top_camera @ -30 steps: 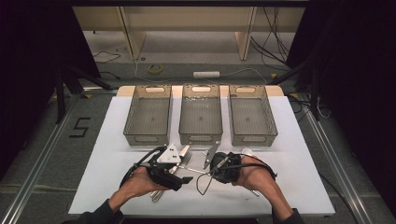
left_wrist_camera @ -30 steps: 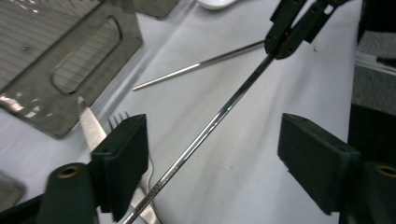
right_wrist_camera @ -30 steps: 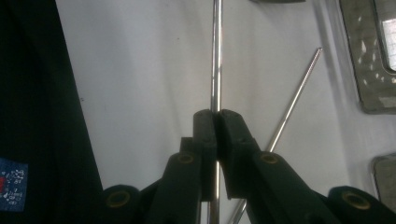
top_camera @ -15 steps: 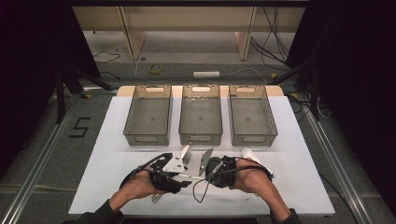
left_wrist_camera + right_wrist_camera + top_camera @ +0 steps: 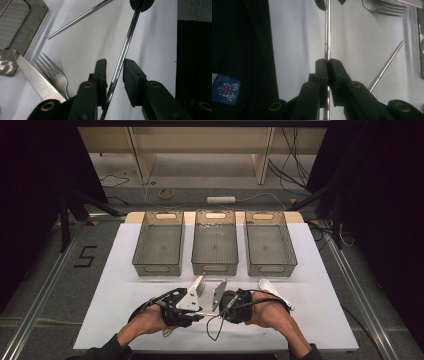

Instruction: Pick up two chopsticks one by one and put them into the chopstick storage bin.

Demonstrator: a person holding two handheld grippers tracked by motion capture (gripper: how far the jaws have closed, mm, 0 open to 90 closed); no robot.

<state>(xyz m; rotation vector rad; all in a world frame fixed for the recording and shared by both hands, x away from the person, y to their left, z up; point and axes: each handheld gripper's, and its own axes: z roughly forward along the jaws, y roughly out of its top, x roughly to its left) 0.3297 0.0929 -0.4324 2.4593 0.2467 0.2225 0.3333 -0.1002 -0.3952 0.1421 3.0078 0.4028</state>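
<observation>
Metal rod (image 5: 327, 30) pinched in right gripper (image 5: 327, 61) at lower centre for a handover, left gripper (image 5: 115, 63) jaws just closing around it, not yet pressing.

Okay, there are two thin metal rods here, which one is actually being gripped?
The metal rod clamped in the right tool and running between the left tool's jaws. The other rod lies loose on the white table, untouched.

— What's different from a second ago?
— The left gripper (image 5: 114, 65) has just been closing its jaws around the metal chopstick (image 5: 123, 53); a gap still shows on one side.
— Anything else?
— The two grippers have drawn together near the table's front edge.
</observation>
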